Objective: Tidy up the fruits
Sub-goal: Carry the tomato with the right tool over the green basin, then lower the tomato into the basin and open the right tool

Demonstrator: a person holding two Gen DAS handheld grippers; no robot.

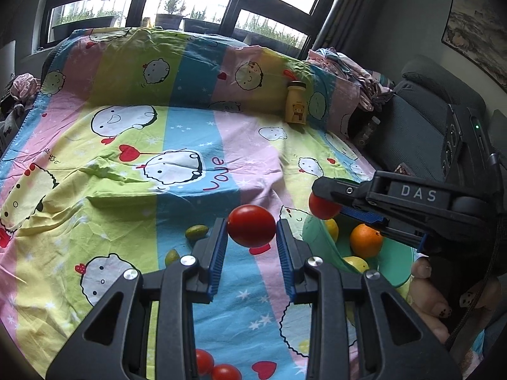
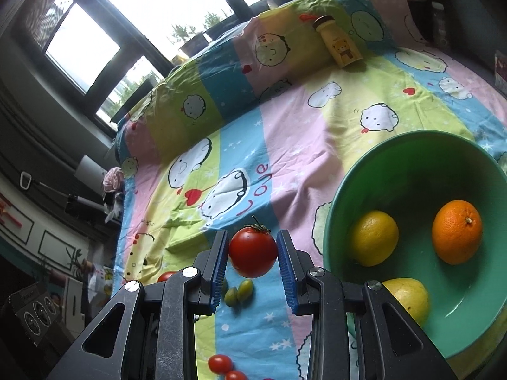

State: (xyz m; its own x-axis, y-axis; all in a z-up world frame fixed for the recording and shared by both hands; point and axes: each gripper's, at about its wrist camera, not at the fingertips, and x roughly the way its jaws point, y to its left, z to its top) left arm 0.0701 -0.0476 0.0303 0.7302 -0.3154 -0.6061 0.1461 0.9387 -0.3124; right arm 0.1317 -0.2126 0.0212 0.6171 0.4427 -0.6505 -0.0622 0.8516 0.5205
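My left gripper [image 1: 252, 232] is shut on a red tomato [image 1: 252, 225], held above the cartoon bedsheet. My right gripper [image 2: 253, 251] is shut on a red tomato with a stem [image 2: 253, 251], left of the green bowl [image 2: 412, 152]. In the left wrist view the right gripper [image 1: 329, 204] reaches in from the right over the bowl [image 1: 396, 262], holding its tomato [image 1: 323, 207]. The bowl holds an orange [image 2: 457, 231], a yellow citrus [image 2: 374, 238] and a yellow pear-like fruit [image 2: 408, 297]. Small green fruits [image 2: 239, 293] and small red tomatoes [image 2: 220, 363] lie on the sheet.
A yellow bear-print bottle [image 1: 295, 104] stands against the raised sheet-covered back. Piled clothes [image 1: 348, 66] and a dark seat [image 1: 427, 120] are at the right. Windows are behind. Two green fruits [image 1: 196, 231] and small tomatoes [image 1: 221, 370] lie near my left gripper.
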